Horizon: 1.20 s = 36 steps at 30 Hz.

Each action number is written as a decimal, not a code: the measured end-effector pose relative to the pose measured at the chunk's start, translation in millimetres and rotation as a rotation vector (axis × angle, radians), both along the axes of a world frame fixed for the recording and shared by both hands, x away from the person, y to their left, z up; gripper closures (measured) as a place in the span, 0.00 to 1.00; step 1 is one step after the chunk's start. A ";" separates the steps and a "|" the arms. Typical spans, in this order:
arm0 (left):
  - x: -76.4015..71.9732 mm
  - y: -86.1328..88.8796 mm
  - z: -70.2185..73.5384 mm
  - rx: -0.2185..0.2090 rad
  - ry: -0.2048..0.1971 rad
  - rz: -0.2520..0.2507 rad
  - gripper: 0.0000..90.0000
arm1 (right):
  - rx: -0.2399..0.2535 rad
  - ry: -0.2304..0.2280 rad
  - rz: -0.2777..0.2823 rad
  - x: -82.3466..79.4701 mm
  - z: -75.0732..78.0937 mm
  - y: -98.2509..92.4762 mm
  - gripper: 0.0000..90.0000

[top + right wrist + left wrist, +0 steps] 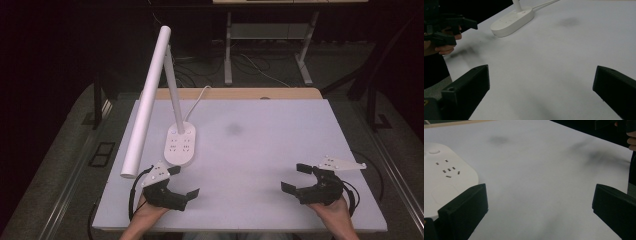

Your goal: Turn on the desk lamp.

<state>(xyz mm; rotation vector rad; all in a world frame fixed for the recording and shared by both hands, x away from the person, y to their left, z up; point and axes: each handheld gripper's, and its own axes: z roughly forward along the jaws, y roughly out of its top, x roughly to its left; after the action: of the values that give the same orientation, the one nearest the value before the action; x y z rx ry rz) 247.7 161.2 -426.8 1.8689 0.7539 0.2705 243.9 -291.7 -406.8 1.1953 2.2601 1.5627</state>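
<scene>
Left gripper [184, 181]: jaws spread wide, nothing between them, positioned at 7 o'clock on the table [260, 150]. Right gripper [296, 177]: jaws spread wide, holding nothing, at 5 o'clock. The lamp base [180, 145] stands at 10 o'clock, just beside the left gripper.

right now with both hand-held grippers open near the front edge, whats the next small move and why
Probably ease the left hand-held gripper forward toward the lamp base. Its jaws stand open and empty, and the base with its sockets lies just ahead of it on the white table. The right hand-held gripper is also open but sits far off, with nothing near it.
</scene>
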 end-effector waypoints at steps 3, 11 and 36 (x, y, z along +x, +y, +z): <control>-0.4 -0.1 0.2 0.001 -0.006 0.002 0.00 | 0.002 0.007 0.012 -0.5 -1.0 -0.5 0.00; -0.8 -0.1 0.1 -0.001 -0.007 0.004 0.00 | -0.015 0.017 0.020 -0.5 -1.9 1.2 0.00; -1.6 0.9 -0.1 0.001 -0.002 0.008 0.00 | -0.035 0.038 0.036 1.8 4.5 0.8 0.00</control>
<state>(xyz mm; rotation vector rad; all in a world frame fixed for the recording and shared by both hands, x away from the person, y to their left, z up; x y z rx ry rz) 246.2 162.1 -426.9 1.8670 0.7598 0.2773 245.7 -290.9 -402.3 1.1915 2.3350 1.5191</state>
